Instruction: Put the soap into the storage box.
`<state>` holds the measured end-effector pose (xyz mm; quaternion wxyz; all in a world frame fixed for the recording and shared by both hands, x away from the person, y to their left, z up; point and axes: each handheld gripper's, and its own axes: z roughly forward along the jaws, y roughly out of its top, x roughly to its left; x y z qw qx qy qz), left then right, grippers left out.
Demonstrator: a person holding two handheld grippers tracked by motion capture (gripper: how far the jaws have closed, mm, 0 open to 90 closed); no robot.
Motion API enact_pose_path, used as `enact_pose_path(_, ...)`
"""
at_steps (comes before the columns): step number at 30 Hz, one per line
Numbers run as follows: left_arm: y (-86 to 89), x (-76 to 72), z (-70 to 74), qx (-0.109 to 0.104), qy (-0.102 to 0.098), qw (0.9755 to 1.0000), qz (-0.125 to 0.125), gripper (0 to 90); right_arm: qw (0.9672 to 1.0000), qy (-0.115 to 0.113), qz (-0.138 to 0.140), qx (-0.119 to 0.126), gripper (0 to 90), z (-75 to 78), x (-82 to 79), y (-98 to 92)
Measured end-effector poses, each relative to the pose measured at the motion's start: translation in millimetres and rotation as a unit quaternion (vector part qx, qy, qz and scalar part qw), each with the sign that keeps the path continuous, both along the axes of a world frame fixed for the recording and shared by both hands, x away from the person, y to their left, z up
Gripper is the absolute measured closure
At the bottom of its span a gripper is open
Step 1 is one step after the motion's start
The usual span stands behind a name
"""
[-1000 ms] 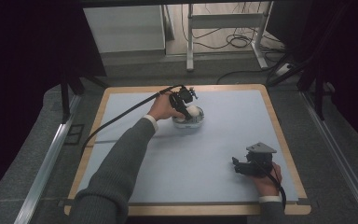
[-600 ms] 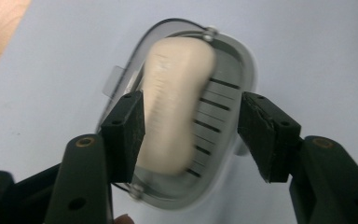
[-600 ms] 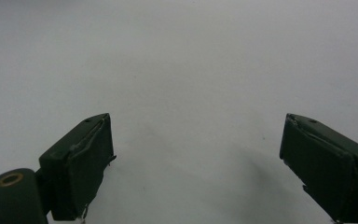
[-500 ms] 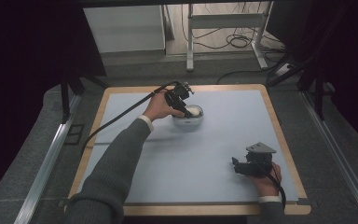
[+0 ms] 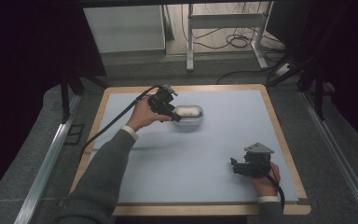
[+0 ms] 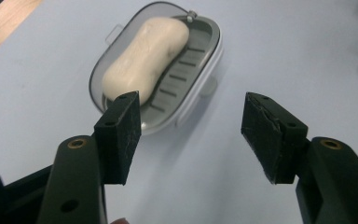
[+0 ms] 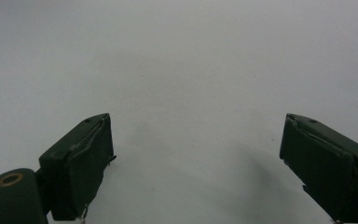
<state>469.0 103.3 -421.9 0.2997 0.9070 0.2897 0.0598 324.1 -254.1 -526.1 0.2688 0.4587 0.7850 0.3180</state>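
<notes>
The tabletop is covered in pale blue. A soap dish is seen toward its far side, holding a soap bar. The left gripper is held released just beside the dish; the right gripper, also released, is held well apart from it.

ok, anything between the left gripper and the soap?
Nothing visible. The left gripper is open, and the soap lies uncovered in its grey dish just ahead. One jaw overlaps the dish's near rim in the left gripper view.
</notes>
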Motion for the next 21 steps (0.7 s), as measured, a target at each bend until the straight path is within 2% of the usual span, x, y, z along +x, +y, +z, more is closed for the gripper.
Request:
enact_pose_path(8,32.3,-33.4,-11.8,-0.014,-0.007,0.9995,0.028,37.7,1.0000,-0.002,0.003,0.003,9.4,0.8,-0.7,2.0)
enact_pose_path(15,58.6,-66.4,-33.7,-0.023,-0.008,0.9988,0.043,36.5,1.0000,-0.005,0.004,0.000,9.4,1.8,-1.2,4.0)
enact_pose_path(21,77.3,-85.7,-54.7,-0.027,-0.002,0.9978,0.060,36.3,1.0000,-0.005,0.008,-0.002,9.4,2.0,-2.1,7.7)
